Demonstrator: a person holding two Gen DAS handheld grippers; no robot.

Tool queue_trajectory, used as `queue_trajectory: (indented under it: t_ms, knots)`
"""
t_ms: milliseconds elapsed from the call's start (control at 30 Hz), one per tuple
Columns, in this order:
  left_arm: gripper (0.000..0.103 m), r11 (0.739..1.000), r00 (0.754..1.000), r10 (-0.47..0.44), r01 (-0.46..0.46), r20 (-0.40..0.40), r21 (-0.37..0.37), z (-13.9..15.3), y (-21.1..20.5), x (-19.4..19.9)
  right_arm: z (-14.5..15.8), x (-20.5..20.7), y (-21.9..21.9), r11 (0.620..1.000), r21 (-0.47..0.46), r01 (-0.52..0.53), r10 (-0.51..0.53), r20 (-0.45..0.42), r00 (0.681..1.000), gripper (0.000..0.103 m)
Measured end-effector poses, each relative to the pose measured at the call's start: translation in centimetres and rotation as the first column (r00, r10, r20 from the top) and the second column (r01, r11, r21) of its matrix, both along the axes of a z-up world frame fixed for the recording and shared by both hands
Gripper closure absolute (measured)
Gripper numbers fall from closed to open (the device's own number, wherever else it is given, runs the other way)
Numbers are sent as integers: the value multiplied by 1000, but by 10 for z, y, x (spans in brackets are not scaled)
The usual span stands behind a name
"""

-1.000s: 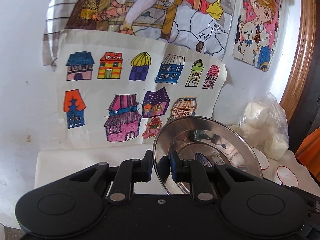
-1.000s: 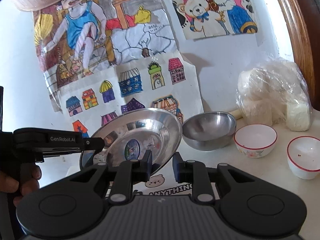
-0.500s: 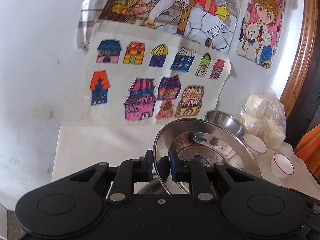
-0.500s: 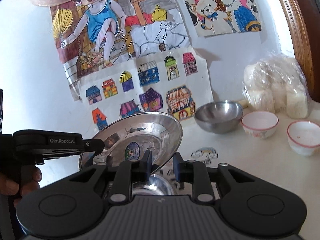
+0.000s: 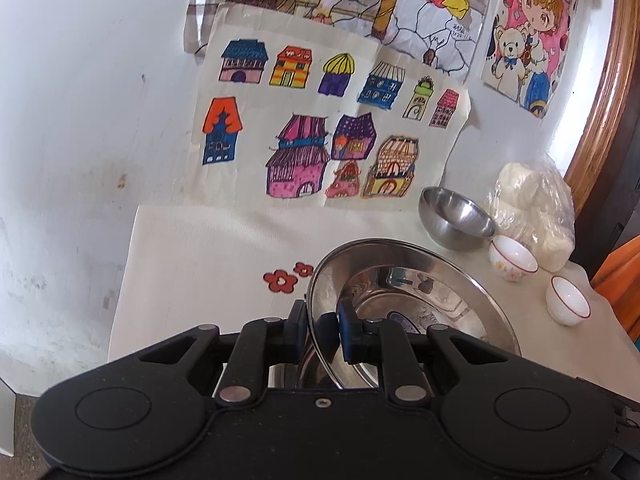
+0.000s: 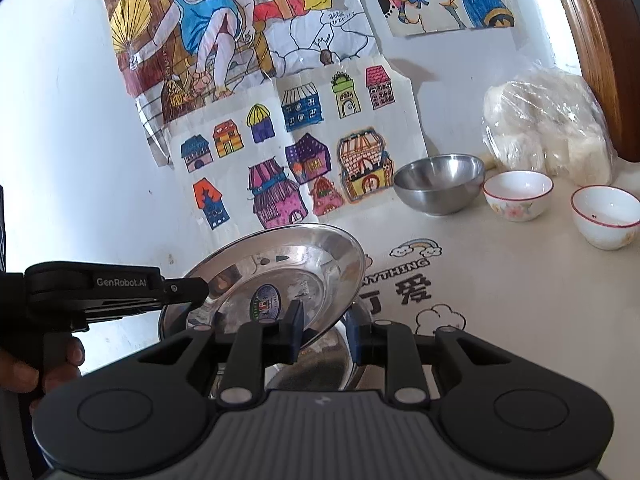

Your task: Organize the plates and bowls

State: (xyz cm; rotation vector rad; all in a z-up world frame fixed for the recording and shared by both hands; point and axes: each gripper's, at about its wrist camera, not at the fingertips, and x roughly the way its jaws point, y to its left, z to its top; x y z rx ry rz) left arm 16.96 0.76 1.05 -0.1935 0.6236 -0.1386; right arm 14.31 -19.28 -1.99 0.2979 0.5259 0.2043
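Note:
A shiny steel plate (image 5: 416,300) with a round sticker in its middle hangs tilted just above the table. My left gripper (image 5: 320,332) is shut on its left rim. My right gripper (image 6: 324,328) is shut on the near right rim of the same plate (image 6: 272,276). In the right wrist view the left gripper (image 6: 192,288) reaches in from the left, with a hand on its handle. Directly under the plate lies a second steel dish (image 6: 320,364), mostly hidden. A steel bowl (image 6: 438,184) and two white red-rimmed bowls (image 6: 518,194) (image 6: 606,216) stand at the back right.
A plastic bag of white lumps (image 6: 548,128) leans in the back right corner by a wooden frame (image 5: 600,120). Children's drawings (image 5: 320,128) cover the wall behind. The printed tablecloth (image 6: 480,300) lies bare between the plate and the bowls.
Both grippers have carried the plate down and back from the wall. More tabletop and the bowls now show, and a second steel dish has appeared beneath the plate.

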Motion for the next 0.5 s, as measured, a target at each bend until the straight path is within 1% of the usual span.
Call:
queue_trajectory:
  t_ms: [500]
  knots:
    - [84,1000,999,16,-16,-48,3,-15,7,3,-6,-3,12,999,-31,-30,28,-47,999,76]
